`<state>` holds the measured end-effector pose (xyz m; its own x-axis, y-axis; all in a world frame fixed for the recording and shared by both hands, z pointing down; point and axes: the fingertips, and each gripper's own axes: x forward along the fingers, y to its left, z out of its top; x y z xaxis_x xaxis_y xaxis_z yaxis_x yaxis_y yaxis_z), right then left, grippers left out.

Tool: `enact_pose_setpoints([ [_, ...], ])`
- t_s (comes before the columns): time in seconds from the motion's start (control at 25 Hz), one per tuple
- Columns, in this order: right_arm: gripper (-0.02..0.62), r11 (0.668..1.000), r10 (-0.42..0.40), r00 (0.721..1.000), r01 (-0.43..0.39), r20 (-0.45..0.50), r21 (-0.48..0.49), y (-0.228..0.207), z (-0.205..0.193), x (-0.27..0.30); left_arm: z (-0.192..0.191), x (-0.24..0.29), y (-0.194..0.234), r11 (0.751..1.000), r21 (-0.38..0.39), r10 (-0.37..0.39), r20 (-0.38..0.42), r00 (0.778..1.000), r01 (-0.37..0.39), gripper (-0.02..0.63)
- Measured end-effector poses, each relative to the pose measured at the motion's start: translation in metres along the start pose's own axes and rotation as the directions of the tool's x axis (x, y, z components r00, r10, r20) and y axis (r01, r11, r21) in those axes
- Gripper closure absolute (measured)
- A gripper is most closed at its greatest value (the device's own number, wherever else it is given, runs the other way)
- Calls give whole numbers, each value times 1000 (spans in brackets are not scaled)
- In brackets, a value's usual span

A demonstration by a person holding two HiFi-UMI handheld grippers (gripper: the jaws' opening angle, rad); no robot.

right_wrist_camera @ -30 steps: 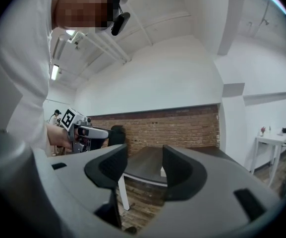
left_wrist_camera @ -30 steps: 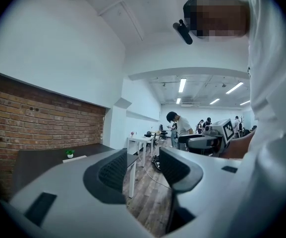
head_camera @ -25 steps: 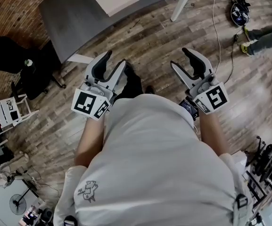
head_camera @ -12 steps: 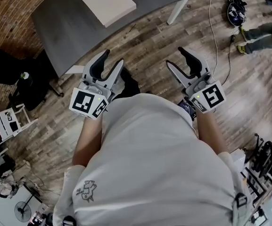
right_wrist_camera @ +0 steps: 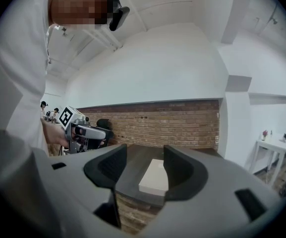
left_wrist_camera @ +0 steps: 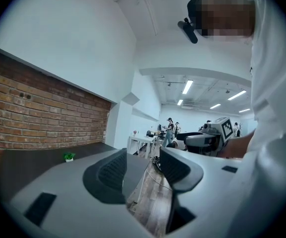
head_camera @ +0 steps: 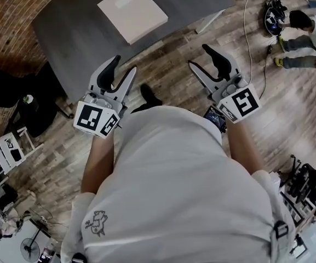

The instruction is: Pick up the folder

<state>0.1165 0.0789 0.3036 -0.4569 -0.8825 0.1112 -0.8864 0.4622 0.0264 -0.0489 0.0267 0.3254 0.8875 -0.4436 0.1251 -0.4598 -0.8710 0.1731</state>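
approach | both grippers' jaws apart, empty: left gripper (head_camera: 115,80), right gripper (head_camera: 211,69) | I'd flank folder (head_camera: 132,11) on table (head_camera: 70,34), low

White tee (head_camera: 190,185) w/ small logo (head_camera: 98,222)

left tongs (head_camera: 122,64) and right tongs (head_camera: 199,56) held level side by side, jaws spread wide, both empty.

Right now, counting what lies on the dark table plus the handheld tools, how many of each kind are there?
Folder: 1
Small green plant: 1
Tools: 2, the left tool and the right tool, both open with nothing between the jaws
Total: 4
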Motion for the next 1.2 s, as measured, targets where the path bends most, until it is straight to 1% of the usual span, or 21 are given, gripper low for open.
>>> enact_pose_setpoints([
  [0.28, 358, 1000, -1, 1000, 1, -27, 10, -14, 2, 67, 13, 10, 58, 1000, -9, -13, -1, 1000, 13, 399],
  [0.4, 359, 999, 1, 999, 0, -37, 34, -19, 0, 90, 14, 11, 77, 1000, -18, -17, 4, 1000, 17, 399],
  [0.56, 357, 999, 3, 999, -1, -39, 51, -24, 0, 112, 12, 12, 96, 1000, -27, -12, -12, 1000, 12, 399],
  [0.76, 359, 997, 13, 999, -9, -42, 78, -35, -3, 128, 14, 16, 108, 1000, -27, -4, -15, 1000, 3, 399],
  [0.84, 357, 995, 21, 999, -16, -44, 101, -43, -4, 133, 14, 20, 111, 999, -33, 8, -18, 1000, -9, 399],
  [1.0, 357, 993, 58, 997, -53, -47, 110, -64, -4, 149, 16, 31, 120, 998, -33, 49, -23, 999, -50, 399],
  [1.2, 357, 983, 144, 987, -134, -69, 126, -90, -8, 183, 16, 42, 142, 988, -48, 146, -30, 989, -147, 399],
])
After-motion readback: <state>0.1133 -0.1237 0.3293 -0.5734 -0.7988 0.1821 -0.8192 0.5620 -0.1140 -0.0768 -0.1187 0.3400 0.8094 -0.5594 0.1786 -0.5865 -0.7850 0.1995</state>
